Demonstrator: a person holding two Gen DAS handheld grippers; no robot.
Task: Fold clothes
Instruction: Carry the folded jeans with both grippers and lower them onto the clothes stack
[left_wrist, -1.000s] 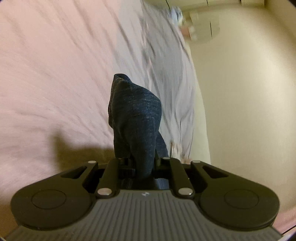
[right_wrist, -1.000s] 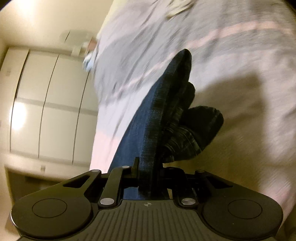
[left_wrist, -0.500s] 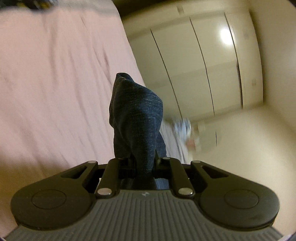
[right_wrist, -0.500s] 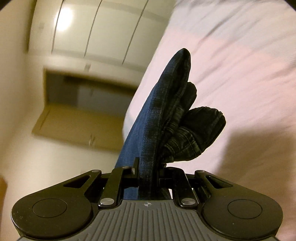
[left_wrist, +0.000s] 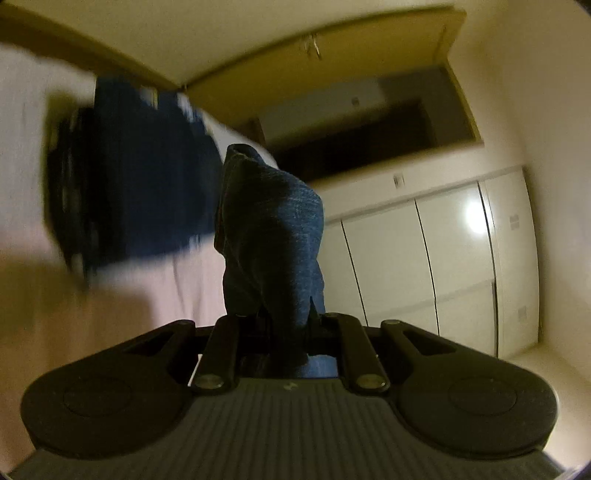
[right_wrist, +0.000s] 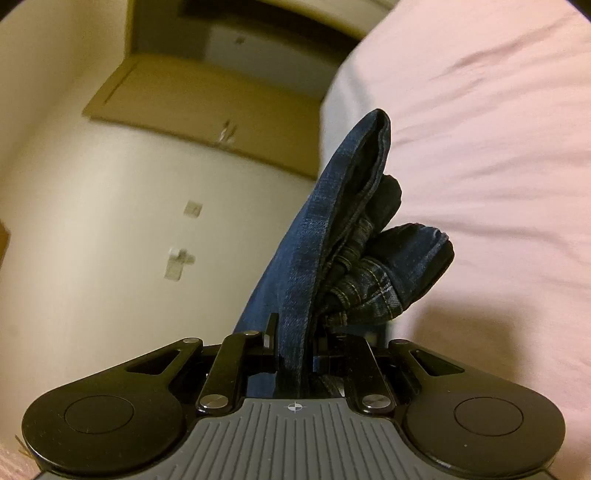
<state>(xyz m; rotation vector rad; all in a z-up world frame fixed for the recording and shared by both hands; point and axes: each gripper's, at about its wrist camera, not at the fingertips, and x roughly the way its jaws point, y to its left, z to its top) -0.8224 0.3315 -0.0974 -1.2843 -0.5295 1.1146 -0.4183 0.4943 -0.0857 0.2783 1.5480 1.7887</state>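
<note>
Since the earlier frames, both wrist views have swung from the pink bedsheet (right_wrist: 480, 129) toward the wardrobe doors (left_wrist: 424, 258) and the dark recess above them, while the denim stays unchanged in both grips. The left gripper (left_wrist: 284, 325) and right gripper (right_wrist: 295, 343) are each clamped narrow on a bunched edge of the jeans (right_wrist: 332, 240), held above the bedsheet. Judged from this, the 2 held edges are being carried across for a fold; a blurred dark-blue mass (left_wrist: 140, 177) lies on the bedsheet, probably more denim.

views swung from bed (right_wrist: 480, 110) toward closet (left_wrist: 424, 240)
</note>
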